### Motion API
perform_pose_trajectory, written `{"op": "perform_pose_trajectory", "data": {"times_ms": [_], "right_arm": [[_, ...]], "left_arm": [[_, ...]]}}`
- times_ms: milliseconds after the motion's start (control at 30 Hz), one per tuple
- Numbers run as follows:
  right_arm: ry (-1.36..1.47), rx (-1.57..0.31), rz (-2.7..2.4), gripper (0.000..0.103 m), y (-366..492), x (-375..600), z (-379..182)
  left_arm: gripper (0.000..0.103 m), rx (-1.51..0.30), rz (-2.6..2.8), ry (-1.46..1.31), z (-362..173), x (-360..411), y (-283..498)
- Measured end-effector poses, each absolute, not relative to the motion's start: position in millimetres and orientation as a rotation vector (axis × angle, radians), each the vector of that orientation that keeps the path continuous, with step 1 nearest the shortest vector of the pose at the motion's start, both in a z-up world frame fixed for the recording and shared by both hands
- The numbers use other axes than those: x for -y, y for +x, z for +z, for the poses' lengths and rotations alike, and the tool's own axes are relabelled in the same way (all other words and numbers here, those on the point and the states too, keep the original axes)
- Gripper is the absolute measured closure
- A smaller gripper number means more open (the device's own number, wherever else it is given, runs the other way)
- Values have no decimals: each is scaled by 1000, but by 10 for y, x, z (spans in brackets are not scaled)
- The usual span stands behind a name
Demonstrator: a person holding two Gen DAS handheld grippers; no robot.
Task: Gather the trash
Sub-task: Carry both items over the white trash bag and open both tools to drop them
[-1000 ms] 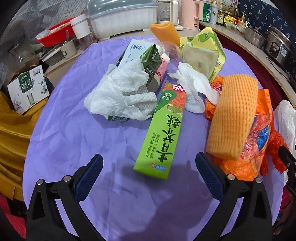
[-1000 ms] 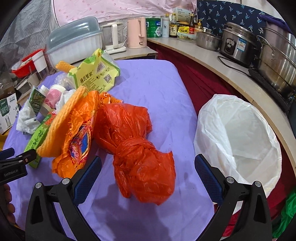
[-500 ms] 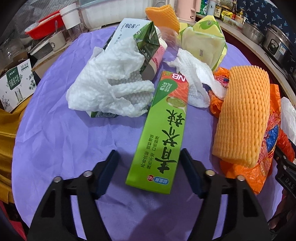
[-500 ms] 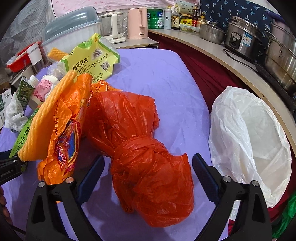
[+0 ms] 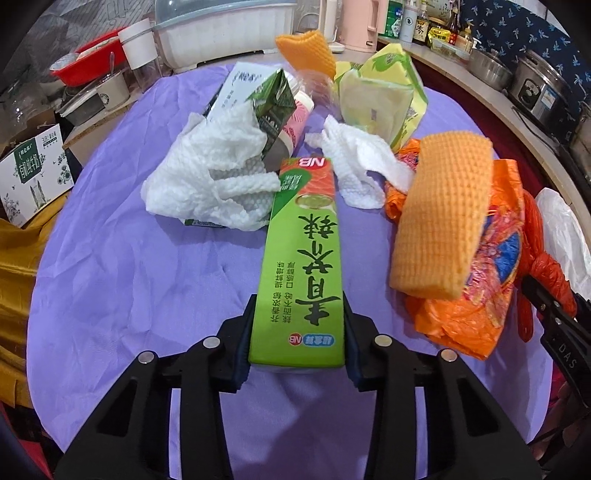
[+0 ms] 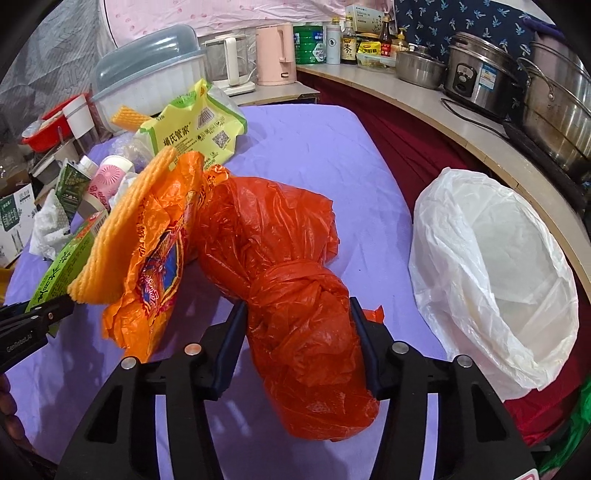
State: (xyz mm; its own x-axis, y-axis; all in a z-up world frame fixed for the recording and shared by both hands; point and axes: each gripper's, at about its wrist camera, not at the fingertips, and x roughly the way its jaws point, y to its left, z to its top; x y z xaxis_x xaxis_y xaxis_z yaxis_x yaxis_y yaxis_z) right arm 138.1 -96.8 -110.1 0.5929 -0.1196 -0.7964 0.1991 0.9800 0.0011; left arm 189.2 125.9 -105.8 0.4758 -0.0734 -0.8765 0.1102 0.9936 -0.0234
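My left gripper (image 5: pixel 297 332) is shut on the near end of a long green box (image 5: pixel 303 258) that lies on the purple table (image 5: pixel 129 277). My right gripper (image 6: pixel 297 339) is shut on a knotted red plastic bag (image 6: pixel 291 302). Beside it lie an orange foam net (image 5: pixel 443 218) on an orange printed wrapper (image 5: pixel 487 288). Crumpled white paper towels (image 5: pixel 218 184), a green carton (image 5: pixel 275 107), a pink cup (image 5: pixel 295 125) and a yellow-green packet (image 5: pixel 380 96) lie further back. A bin lined with a white bag (image 6: pixel 495 277) stands to the right of the table.
A counter with steel pots (image 6: pixel 480 81), bottles and a pink kettle (image 6: pixel 275 55) curves along the right and back. A covered white dish rack (image 5: pixel 221 33), a red basin (image 5: pixel 88 62) and a cardboard box (image 5: pixel 33 173) stand to the left.
Both grippers moved forward and closed: the left onto the green box, the right onto the red bag.
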Motion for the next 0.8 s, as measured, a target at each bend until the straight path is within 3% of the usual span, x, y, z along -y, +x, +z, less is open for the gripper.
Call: {"op": "perform_pose_trajectory", "data": {"times_ms": [467, 800], "right_arm": [[165, -744, -271, 53, 878, 1262, -393], [241, -691, -434, 52, 484, 1942, -200]], "left_arm": [[66, -913, -205, 44, -292, -1010, 1392], [66, -826, -444, 125, 127, -31, 1128]]}}
